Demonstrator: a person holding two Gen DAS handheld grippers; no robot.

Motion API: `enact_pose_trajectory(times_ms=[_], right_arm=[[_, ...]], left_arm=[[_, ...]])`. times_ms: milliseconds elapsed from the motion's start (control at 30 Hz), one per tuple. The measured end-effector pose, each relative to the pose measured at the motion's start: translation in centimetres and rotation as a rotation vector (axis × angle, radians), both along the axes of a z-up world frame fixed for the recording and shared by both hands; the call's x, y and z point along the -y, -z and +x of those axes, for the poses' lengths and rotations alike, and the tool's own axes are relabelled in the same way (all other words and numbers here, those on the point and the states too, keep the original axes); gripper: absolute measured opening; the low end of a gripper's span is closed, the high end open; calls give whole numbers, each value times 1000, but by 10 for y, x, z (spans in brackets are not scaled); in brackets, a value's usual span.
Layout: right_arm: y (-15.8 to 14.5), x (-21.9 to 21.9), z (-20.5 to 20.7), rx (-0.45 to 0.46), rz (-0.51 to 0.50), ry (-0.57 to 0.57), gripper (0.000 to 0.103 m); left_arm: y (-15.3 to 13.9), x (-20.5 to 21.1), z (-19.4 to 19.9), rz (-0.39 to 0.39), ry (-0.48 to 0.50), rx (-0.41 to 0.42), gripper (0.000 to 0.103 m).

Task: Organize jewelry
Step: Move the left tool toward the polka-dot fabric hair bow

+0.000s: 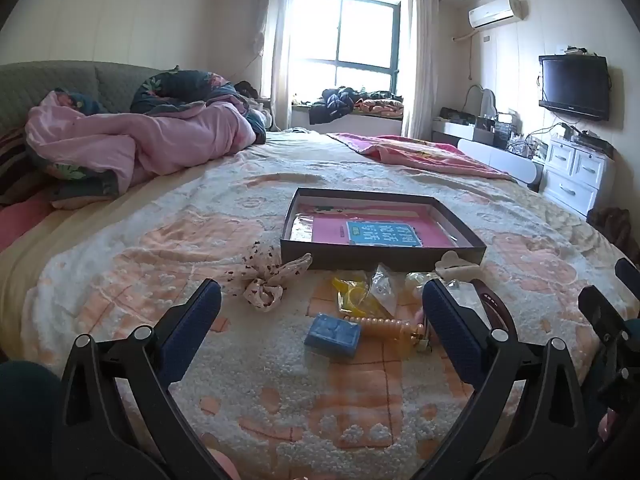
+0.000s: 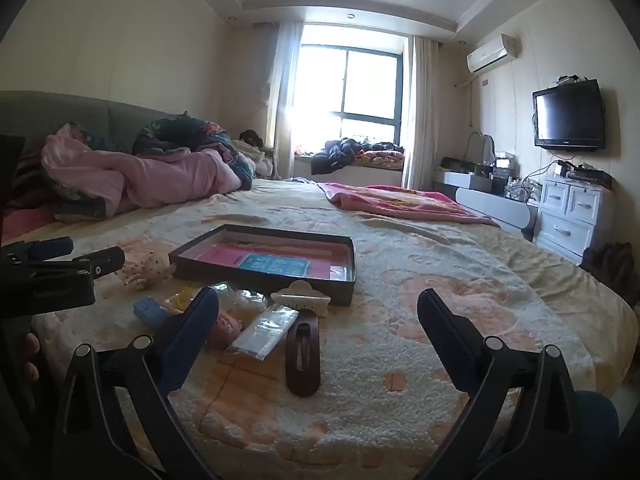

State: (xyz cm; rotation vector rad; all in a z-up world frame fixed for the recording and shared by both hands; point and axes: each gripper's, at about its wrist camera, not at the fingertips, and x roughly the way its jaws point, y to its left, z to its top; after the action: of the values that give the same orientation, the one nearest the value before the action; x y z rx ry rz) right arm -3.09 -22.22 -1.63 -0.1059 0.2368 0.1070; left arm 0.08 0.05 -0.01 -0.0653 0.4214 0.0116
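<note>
**A:** What is the biggest thing here?

**B:** The bed point(image 1: 224, 208), under a cream and peach blanket. A pink quilt point(image 1: 132, 140) is bunched up at its far left, near the headboard.

**A:** And on the blanket?

**B:** A shallow dark box point(image 1: 382, 254) lies open in the middle, with a pink card and a blue label on its floor. All the jewelry lies outside it, on the blanket just in front of its near wall.

**A:** Which pieces?

**B:** A dark brown hair clip point(image 2: 303, 354) lies flat, nearest the right gripper. Beside it on the left is a clear plastic packet point(image 2: 266, 332). A cream claw clip point(image 2: 300, 294) sits touching the box's near wall. Off to the left is a spotted fabric scrunchie point(image 1: 268, 288), then a yellow piece in a clear bag point(image 1: 356, 294), a string of pearl beads point(image 1: 384, 325) and a small blue box point(image 1: 333, 334) just beside the beads.

**A:** How do the grippers stand?

**B:** The left gripper point(image 1: 322, 304) hangs low over the blanket, its blue-padded fingers point(image 1: 196, 320) spread wide and holding nothing; the blue box and beads show between them, farther along. The right gripper point(image 2: 318, 312) is also spread wide and empty, with the brown hair clip on the blanket between its fingers point(image 2: 188, 334), untouched.
</note>
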Motion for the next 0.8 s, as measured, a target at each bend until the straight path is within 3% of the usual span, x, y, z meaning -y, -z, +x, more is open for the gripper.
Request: enact_pose_trajectory(times_ms=[800], right_arm=[[-3, 3, -2, 11, 18, -3, 97]], left_arm=[[-6, -2, -1, 6, -1, 44, 93]])
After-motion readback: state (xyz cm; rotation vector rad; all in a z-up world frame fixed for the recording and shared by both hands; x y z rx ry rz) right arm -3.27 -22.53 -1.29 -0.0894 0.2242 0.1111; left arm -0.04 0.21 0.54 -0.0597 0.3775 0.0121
